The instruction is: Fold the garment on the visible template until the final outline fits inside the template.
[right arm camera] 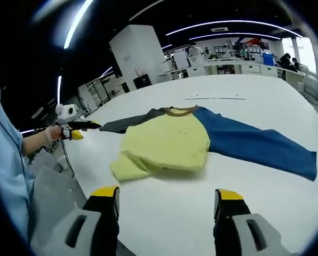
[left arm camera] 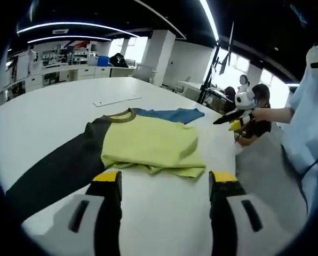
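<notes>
— The grippers?
— Left gripper [left arm camera: 164,178] and right gripper [right arm camera: 167,194]: jaws apart, gripping nothing (both above the table [right arm camera: 265,101]).
— The garment?
— The garment [right arm camera: 169,141] lies just ahead on the table, hem folded up, blue sleeve [right arm camera: 255,144] spread.

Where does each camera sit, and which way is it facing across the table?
Left gripper view: rides the left gripper, jaws apart, facing the garment with its dark sleeve nearest; the right gripper and a hand appear at right.
Right gripper view: rides the right gripper, jaws apart, facing the garment from the other side, blue sleeve prominent.
Shared: garment, white table.
</notes>
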Available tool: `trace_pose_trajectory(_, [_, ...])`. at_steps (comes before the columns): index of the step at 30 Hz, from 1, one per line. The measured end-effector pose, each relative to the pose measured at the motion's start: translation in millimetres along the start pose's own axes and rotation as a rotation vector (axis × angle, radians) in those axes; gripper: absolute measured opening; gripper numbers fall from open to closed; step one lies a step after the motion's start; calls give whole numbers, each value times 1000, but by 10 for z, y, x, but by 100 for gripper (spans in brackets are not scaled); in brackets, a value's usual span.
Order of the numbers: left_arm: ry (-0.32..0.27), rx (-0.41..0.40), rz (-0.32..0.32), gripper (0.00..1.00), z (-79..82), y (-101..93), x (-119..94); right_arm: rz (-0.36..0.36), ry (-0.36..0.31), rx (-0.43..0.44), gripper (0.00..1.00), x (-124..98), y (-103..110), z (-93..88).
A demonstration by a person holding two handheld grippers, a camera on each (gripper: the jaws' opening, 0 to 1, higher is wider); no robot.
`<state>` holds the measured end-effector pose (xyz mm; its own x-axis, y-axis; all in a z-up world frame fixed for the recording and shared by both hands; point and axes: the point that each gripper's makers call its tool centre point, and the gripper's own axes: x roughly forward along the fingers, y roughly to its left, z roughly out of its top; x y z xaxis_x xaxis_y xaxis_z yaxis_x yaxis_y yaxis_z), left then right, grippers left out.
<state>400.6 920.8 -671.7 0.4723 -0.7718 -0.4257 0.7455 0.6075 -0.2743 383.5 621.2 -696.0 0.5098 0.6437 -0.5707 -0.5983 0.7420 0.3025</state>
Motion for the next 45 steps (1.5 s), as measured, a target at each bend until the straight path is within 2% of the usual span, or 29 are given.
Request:
trace_pose_trajectory(5, [-11, -14, 3, 61, -91, -112, 7, 49, -3, -152, 62, 197, 288, 118])
trace_pose_trajectory(6, [-8, -19, 6, 61, -125, -141, 10, 54, -24, -212, 58, 276, 373, 183])
trace_pose_trajectory(9, [-22, -31, 10, 60, -140, -235, -21, 118, -17, -328, 44, 473, 659, 239])
trace_pose_trajectory(11, [-29, -28, 15, 59, -138, -294, -47, 126, 6, -430, 42, 643, 798, 227])
trace_pose_trajectory(14, [-33, -27, 34, 60, -175, -334, -78, 155, 39, -498, 42, 865, 962, 141])
trace_pose_trajectory(15, [-29, -24, 40, 60, -188, -349, -87, 166, 53, -548, 42, 940, 1010, 107])
trace_pose_trajectory(21, [6, 7, 82, 60, -305, -420, -190, 213, 165, -678, 40, 1128, 1101, -106])
trace_pose_trajectory(23, [-1, 5, 91, 59, -311, -460, -230, 217, 173, -704, 38, 1167, 1123, -126])
trace_pose_trajectory(26, [-18, -2, 106, 58, -317, -484, -274, 225, 203, -787, 37, 1243, 1161, -182])
trace_pose_trajectory(30, [-19, -16, 135, 57, -395, -482, -317, 185, 231, -928, 35, 1352, 1127, -237])
trace_pose_trajectory(36, [-26, -45, 145, 56, -475, -530, -358, 116, 244, -948, 20, 1422, 1050, -236])
trace_pose_trajectory(38, [-25, -49, 148, 56, -488, -539, -362, 122, 246, -959, 18, 1412, 1055, -240])
trace_pose_trajectory(41, [-30, -58, 147, 55, -490, -541, -363, 122, 253, -940, 0, 1379, 1071, -250])
trace_pose_trajectory(45, [-40, -63, 147, 55, -473, -535, -354, 94, 237, -980, 0, 1317, 1033, -109])
